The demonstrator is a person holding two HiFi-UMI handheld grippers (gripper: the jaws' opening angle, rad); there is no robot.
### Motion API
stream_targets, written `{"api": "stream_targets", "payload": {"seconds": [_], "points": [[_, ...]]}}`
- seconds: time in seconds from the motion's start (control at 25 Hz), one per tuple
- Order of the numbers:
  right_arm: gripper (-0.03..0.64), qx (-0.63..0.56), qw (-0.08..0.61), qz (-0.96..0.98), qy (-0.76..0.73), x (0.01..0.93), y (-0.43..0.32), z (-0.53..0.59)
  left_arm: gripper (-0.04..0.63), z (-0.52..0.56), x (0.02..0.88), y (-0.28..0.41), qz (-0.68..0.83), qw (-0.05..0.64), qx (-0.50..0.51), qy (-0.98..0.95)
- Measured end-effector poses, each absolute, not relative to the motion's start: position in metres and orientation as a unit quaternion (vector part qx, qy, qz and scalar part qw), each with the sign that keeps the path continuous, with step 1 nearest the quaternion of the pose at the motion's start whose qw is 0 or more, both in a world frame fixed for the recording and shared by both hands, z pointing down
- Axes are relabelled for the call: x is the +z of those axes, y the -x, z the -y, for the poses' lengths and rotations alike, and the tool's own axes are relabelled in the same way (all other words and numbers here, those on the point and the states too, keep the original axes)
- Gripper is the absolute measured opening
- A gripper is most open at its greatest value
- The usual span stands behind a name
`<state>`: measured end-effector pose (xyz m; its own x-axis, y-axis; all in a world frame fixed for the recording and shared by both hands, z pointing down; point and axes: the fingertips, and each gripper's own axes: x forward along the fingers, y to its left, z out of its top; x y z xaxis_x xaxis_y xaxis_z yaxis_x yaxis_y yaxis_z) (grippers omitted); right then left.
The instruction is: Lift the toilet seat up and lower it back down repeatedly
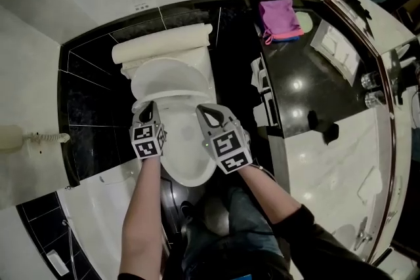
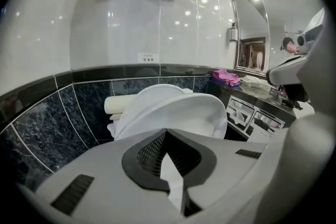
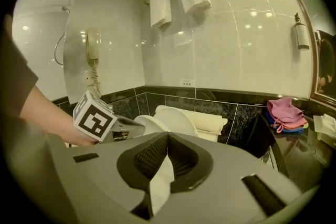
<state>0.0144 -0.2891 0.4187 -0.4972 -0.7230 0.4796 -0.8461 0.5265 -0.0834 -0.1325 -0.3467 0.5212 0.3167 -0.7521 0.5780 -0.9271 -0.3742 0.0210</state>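
Left gripper and right gripper jaws were pressed together, pinching nothing; toilet seat stood half-raised just beyond left jaws.

Toilet seat, centre: is reading as smooth white plastic and catching a soft gloss.
Wall tiles, left: black, marbled and polished, reflecting the lights.
Countertop, right: dark, shining mirror-glossy.
Pink cloth, upper right: soft and matt, lying creased.
Left gripper and right gripper: are showing matt grey plastic shells with mesh-textured black inner faces.
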Motion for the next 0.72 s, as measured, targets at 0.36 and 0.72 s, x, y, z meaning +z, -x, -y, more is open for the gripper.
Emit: {"api": "stream_targets", "payload": {"seconds": [0.36, 0.72], "points": [[0.017, 0.153, 0.201, 0.854, -0.456, 0.423, -0.034, 0.317, -0.014, 0.408, 0.522, 0.132, 0.543, 0.176, 0.252, -0.781], [0.017, 0.157, 0.207, 0.853, -0.453, 0.432, -0.033, 0.321, -0.014, 0.410, 0.527, 0.137, 0.548, 0.179, 0.252, -0.777]]}}
